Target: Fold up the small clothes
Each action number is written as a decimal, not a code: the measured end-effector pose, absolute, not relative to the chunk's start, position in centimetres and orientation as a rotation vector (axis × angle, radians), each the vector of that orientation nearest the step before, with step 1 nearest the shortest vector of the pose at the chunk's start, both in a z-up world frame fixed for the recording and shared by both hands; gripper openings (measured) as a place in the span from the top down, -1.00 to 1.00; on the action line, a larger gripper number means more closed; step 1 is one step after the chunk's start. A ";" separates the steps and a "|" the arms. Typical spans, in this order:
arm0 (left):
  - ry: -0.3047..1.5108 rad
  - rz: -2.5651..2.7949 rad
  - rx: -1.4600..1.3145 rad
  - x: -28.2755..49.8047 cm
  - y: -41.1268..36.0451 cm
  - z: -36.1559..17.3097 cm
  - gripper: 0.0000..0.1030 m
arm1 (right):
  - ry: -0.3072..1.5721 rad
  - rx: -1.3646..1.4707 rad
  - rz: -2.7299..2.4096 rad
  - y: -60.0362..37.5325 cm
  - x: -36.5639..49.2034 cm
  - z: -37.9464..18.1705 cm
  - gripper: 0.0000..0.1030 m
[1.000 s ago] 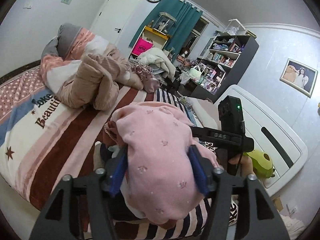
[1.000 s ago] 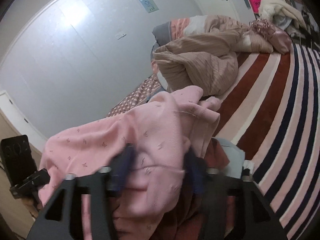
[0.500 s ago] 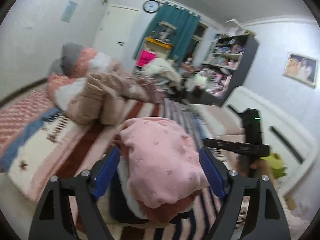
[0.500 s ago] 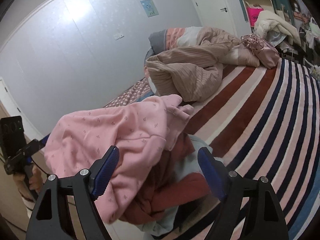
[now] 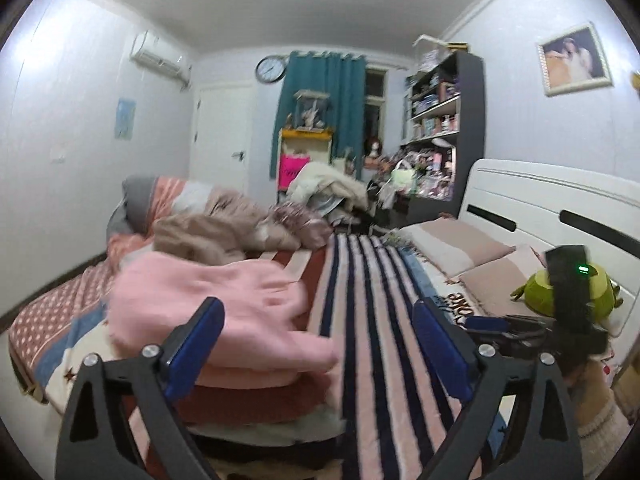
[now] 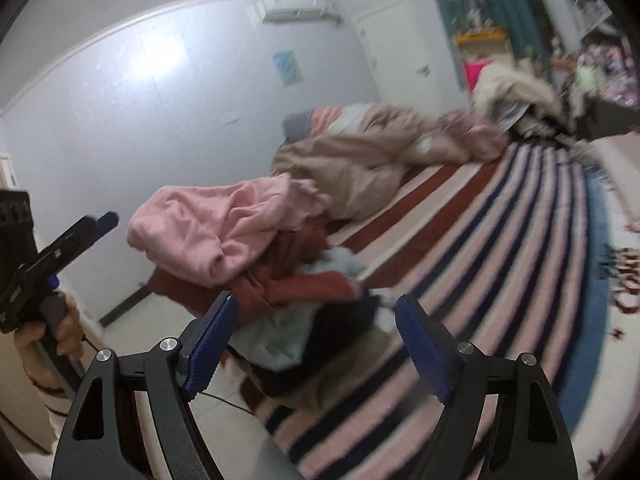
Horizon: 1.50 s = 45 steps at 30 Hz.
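A pink garment (image 5: 224,312) lies on top of a stack of folded small clothes (image 5: 256,400) at the near edge of the striped bed; it also shows in the right wrist view (image 6: 208,232), above red, pale blue and dark pieces (image 6: 304,308). My left gripper (image 5: 316,344) is open and empty, pulled back from the stack. My right gripper (image 6: 316,344) is open and empty, just short of the stack. The right gripper shows at the right of the left wrist view (image 5: 568,312); the left gripper shows at the left of the right wrist view (image 6: 52,256).
A rumpled beige quilt (image 5: 212,232) and pillows lie further up the striped blanket (image 5: 368,320). A white headboard (image 5: 560,208), a green plush toy (image 5: 536,292) and a dark cluttered bookshelf (image 5: 440,128) are to the right. The bed edge and floor (image 6: 256,432) are below the right gripper.
Both grippers opened and let go of the pink garment, then drew back from it. The garment now rests on the stack. Both views have tilted up toward the room.
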<state>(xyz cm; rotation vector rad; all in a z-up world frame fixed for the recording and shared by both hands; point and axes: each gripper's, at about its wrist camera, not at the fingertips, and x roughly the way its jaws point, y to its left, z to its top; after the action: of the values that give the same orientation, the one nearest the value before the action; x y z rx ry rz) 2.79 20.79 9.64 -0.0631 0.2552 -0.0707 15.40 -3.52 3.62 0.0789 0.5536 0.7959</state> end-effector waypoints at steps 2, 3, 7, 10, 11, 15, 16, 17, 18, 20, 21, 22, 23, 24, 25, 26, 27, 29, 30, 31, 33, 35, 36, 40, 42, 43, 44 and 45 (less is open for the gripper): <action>0.220 -0.063 -0.067 2.6 18.1 8.8 -0.90 | 0.495 0.064 0.745 -6.2 12.9 3.5 -0.52; 0.202 -0.051 -0.072 2.6 16.9 8.2 -0.97 | 0.463 0.050 0.715 -7.5 11.5 3.3 -0.60; 0.142 0.002 -0.044 2.4 11.7 5.4 -0.97 | 0.394 -0.003 0.571 -11.4 7.5 2.3 -0.68; 0.130 0.050 -0.021 2.9 8.9 3.5 -0.98 | 0.360 -0.036 0.453 -13.8 5.2 1.2 -0.79; 0.127 0.054 -0.010 2.9 8.2 3.0 -0.98 | 0.342 -0.048 0.419 -14.5 4.4 0.9 -0.85; 0.157 -0.002 -0.014 3.8 5.9 1.1 -0.98 | 0.303 -0.070 0.324 -16.4 2.3 -0.4 -0.98; 0.165 -0.023 -0.017 4.1 5.3 0.7 -0.98 | 0.300 -0.074 0.302 -16.7 2.1 -0.8 -0.98; 0.166 -0.033 -0.014 4.1 4.9 0.5 -0.98 | 0.298 -0.075 0.292 -16.8 1.9 -0.9 -0.98; 0.167 -0.034 -0.011 4.2 4.7 0.4 -0.98 | 0.296 -0.077 0.281 -17.1 1.7 -1.0 -0.98; 0.170 -0.045 0.000 4.3 4.0 0.1 -0.98 | 0.288 -0.083 0.266 -17.4 1.5 -1.1 -0.98; 0.169 -0.051 0.001 4.0 3.8 0.0 -0.98 | 0.282 -0.086 0.261 -17.6 1.3 -1.2 -0.98; 0.167 -0.056 0.000 4.0 3.7 0.0 -0.98 | 0.276 -0.089 0.258 -17.7 1.2 -1.2 -0.98; 0.167 -0.056 0.002 4.0 3.6 0.0 -0.98 | 0.272 -0.089 0.259 -17.8 1.1 -1.1 -0.98; 0.166 -0.057 0.003 3.9 3.6 -0.1 -0.98 | 0.270 -0.088 0.257 -17.7 1.2 -1.0 -0.98; 0.165 -0.056 0.005 3.8 3.6 -0.1 -0.98 | 0.265 -0.088 0.255 -17.7 1.2 -0.9 -0.98; 0.163 -0.054 0.005 3.5 3.5 -0.2 -0.98 | 0.258 -0.087 0.256 -17.8 1.1 -0.8 -0.98; 0.161 -0.055 0.002 3.7 3.5 -0.1 -0.98 | 0.253 -0.087 0.257 -17.8 1.1 -0.7 -0.98; 0.160 -0.058 -0.003 3.6 3.6 -0.1 -0.98 | 0.243 -0.091 0.253 -17.8 0.9 -0.6 -0.98; 0.161 -0.060 -0.003 3.6 3.5 -0.1 -0.98 | 0.238 -0.092 0.251 -17.9 0.8 -0.6 -0.98; 0.162 -0.061 -0.002 3.6 3.5 -0.1 -0.98 | 0.235 -0.093 0.251 -17.9 0.7 -0.5 -0.98; 0.162 -0.059 0.000 3.6 3.4 -0.1 -0.98 | 0.233 -0.091 0.252 -17.8 0.7 -0.5 -0.98; 0.164 -0.060 -0.002 3.6 3.4 -0.2 -0.98 | 0.231 -0.087 0.254 -17.7 0.6 -0.4 -0.98; 0.165 -0.061 -0.003 3.6 3.5 -0.1 -0.98 | 0.231 -0.087 0.251 -17.7 0.6 -0.4 -0.98; 0.171 -0.065 0.001 3.6 3.6 -0.2 -0.98 | 0.229 -0.081 0.251 -17.7 0.4 -0.3 -0.98; 0.172 -0.066 0.006 3.6 3.7 -0.2 -0.98 | 0.227 -0.082 0.248 -17.8 0.5 -0.3 -0.98; 0.171 -0.066 0.008 3.6 3.7 -0.2 -0.98 | 0.227 -0.081 0.248 -17.8 0.5 -0.3 -0.98; 0.171 -0.065 0.008 3.6 3.7 -0.2 -0.98 | 0.227 -0.080 0.250 -17.8 0.5 -0.3 -0.98; 0.171 -0.066 0.009 3.6 3.7 -0.2 -0.98 | 0.226 -0.079 0.249 -17.8 0.5 -0.3 -0.98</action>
<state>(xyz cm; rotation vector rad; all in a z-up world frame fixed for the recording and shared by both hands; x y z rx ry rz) 3.60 3.66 -0.20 0.0093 0.1705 -0.0663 0.47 -17.83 -0.29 -0.0794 0.2264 0.2487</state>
